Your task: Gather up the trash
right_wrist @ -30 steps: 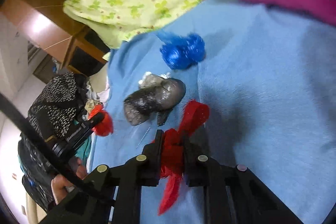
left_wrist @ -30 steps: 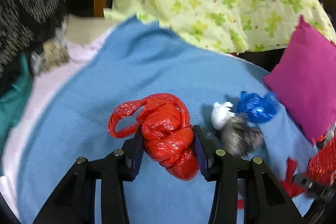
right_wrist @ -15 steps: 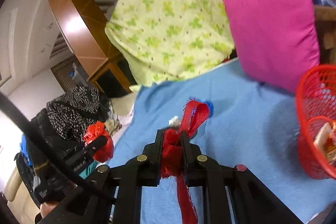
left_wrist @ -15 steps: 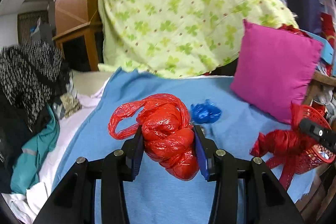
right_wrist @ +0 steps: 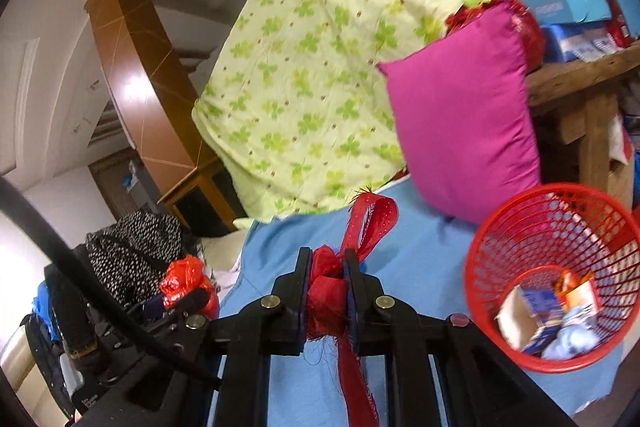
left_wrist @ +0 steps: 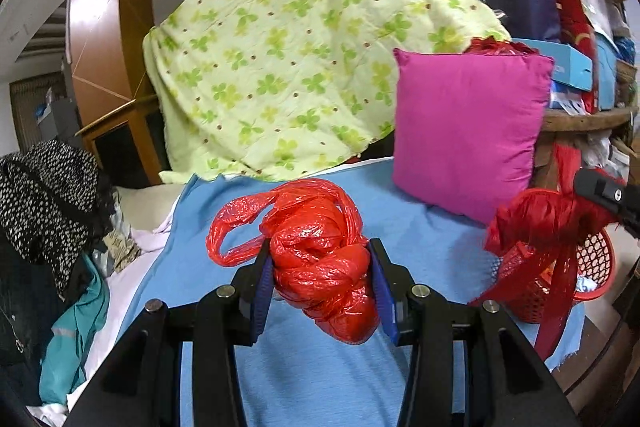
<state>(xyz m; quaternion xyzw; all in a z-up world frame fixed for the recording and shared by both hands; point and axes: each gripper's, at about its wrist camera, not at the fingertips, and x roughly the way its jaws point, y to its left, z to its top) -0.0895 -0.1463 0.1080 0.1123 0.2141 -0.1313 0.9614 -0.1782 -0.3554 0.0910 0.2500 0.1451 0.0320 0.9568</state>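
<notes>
While both loads hang clear of the bed, risk lies in the drop. Left tongs, lower centre of the left view: part open, pads pressed on a knotted red bag, loose handle loop trailing to the left. Right tongs, lower centre of the right view: closed tight on a red ribbon, one loop standing up above the pads, a long tail dangling below. Red basket, lower right of the right view, at the edge of the bed, just beside the pink pillow.

Possible faults, as judged:
- Ribbon tail draped over the basket rim on release, caused by its length and light weight; likely slide to the floor.
- Frayed threads snagged on the pads, leaving the ribbon hanging after opening.
- Bag dropped short onto the bed, caused by release before reaching the rim.
- Basket tipped off the bed edge if struck by either tongs.

Count: tongs, two; bag, one; ribbon, one; basket, one, with several scraps of packaging inside, number unclear; pillow, one.
</notes>
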